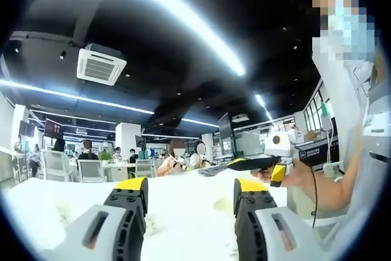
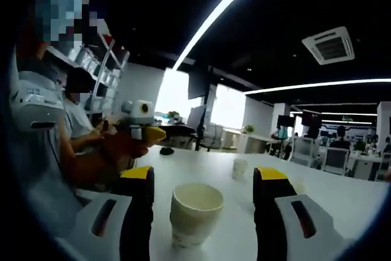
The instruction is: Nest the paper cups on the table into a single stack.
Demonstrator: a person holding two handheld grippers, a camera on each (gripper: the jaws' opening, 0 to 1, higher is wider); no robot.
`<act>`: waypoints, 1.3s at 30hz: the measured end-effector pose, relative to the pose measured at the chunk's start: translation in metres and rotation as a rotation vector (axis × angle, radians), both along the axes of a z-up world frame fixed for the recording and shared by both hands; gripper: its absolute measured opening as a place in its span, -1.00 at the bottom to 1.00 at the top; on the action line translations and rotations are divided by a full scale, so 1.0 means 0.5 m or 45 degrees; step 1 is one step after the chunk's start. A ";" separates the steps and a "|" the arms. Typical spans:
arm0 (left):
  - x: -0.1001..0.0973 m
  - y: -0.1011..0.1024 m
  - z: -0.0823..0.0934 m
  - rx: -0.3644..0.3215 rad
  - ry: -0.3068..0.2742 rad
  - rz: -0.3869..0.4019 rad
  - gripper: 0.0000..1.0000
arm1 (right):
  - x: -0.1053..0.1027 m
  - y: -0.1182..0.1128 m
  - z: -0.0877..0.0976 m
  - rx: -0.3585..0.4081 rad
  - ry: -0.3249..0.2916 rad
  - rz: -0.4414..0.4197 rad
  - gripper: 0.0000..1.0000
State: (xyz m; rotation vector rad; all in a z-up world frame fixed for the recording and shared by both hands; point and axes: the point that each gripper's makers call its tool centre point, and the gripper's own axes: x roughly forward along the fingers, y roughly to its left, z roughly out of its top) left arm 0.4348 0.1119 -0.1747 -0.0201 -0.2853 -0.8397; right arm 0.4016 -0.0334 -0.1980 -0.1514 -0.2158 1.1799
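Tabletop, broad, white and matte, spreads across the lower half of both views, bright and washed out in the left gripper view. Over it, in the upper part of each frame, runs a dark office ceiling crossed by long white light strips, with a square white air-conditioning vent at the upper left of the left gripper view. A person in a pale grey short-sleeved shirt fills the left edge of the right gripper view and the right edge of the left gripper view.

At the bottom of the right gripper view, the grey-and-black right gripper with yellow tips stands released, its jaws well apart on either side of an off-white paper cup that stands upright on the table between them, touching neither jaw. A second, smaller-looking white paper cup stands upright farther back, right of centre.

The matching left gripper rises from the bottom of its own view, jaws spread with nothing between them. In the right gripper view it appears at centre left, held in a hand.
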 end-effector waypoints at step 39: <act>0.265 0.157 -0.064 0.235 0.280 0.458 0.30 | -0.016 -0.165 0.064 0.208 -0.122 -0.147 0.41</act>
